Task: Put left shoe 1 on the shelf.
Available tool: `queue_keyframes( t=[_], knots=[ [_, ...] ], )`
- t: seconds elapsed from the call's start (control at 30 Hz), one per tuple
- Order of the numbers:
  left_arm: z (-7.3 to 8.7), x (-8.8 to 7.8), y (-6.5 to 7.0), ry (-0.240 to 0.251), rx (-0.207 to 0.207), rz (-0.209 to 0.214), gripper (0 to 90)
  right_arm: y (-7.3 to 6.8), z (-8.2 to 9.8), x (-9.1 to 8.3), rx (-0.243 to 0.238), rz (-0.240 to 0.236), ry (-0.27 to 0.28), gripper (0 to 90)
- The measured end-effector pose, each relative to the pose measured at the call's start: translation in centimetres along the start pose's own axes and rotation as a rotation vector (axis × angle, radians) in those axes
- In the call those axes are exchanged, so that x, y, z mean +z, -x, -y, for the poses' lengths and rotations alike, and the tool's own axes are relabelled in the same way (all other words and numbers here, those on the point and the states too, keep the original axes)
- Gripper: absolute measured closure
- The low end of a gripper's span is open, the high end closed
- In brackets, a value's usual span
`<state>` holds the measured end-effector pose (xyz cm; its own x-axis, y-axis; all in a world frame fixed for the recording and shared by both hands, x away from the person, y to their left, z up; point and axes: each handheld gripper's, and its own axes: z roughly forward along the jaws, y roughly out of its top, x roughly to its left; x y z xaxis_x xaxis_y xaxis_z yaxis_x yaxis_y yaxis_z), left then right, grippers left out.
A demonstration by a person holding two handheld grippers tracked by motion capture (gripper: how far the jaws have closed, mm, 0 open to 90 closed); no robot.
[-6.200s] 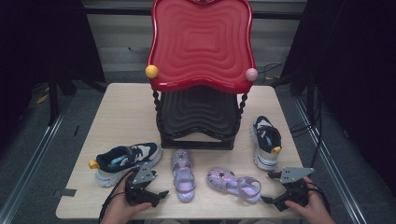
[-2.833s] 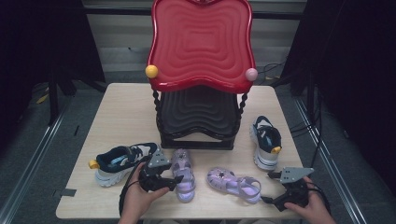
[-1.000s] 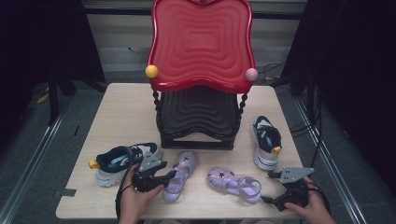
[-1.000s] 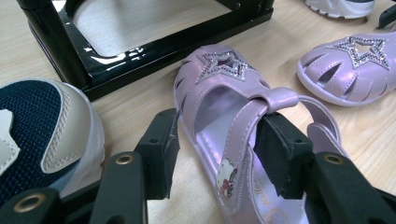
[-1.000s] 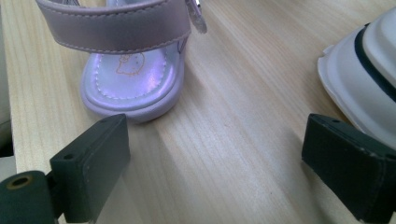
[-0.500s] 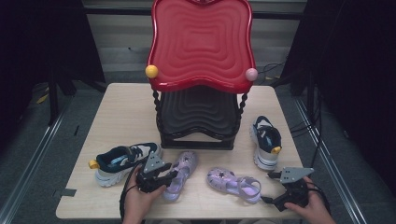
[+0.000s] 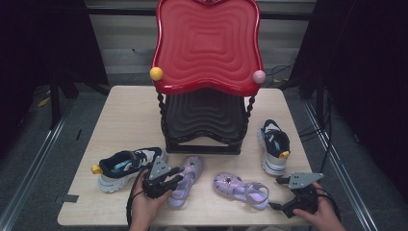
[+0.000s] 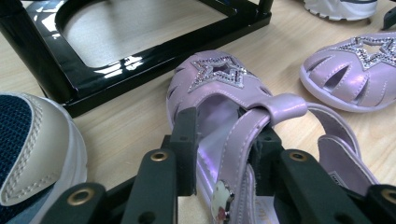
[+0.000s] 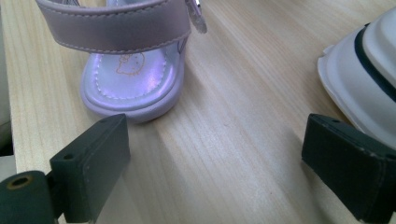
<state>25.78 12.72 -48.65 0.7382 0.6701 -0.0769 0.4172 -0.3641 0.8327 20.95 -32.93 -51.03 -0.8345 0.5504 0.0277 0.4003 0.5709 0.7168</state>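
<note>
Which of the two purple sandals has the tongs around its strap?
The purple sandal on the left, angled toward the black stand: the left tongs have been closing on its strap. The other sandal lies apart, untouched.

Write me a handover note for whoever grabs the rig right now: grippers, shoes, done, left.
Left gripper: jaws have just been closing and now pinch the ankle strap of the left purple sandal, which lies on the table angled toward the black base of the rack.
Right gripper: open, idle at the table's near right edge, just behind the heel of the right purple sandal.
Sneakers: one at the left, one at the right, both on the table.
Done: strap gripped.
Left: likely lifting the sandal; no shoe is on the rack yet.
</note>
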Motion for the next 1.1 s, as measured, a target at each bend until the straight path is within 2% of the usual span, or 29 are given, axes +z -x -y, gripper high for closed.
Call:
queue_keyframes(
  t=[0.27,0.47,0.7,0.8,1.0,1.1],
  knots=[
    [0.3,0.1,-0.2,0.022,0.002,0.013,77.1,0.0,0.0,0.0,0.0,0.0,0.0,7.0],
    [0.2,0.0,-0.4,0.037,0.022,0.03,81.2,0.0,0.0,0.0,0.0,0.0,0.0,7.0],
    [0.1,0.0,-0.3,0.049,0.025,0.038,81.6,0.0,0.0,0.0,0.001,0.0,0.0,7.0],
    [0.0,-0.2,-0.2,0.056,0.043,0.033,81.9,0.0,0.0,0.0,0.0,0.0,0.0,7.0],
    [-0.5,-0.8,0.1,0.095,0.05,0.031,81.9,0.0,0.0,0.0,0.0,0.0,0.0,7.0],
    [-0.6,-1.0,0.1,0.098,0.057,0.024,81.8,0.0,0.0,0.0,0.0,0.0,0.0,7.0]
  ],
)
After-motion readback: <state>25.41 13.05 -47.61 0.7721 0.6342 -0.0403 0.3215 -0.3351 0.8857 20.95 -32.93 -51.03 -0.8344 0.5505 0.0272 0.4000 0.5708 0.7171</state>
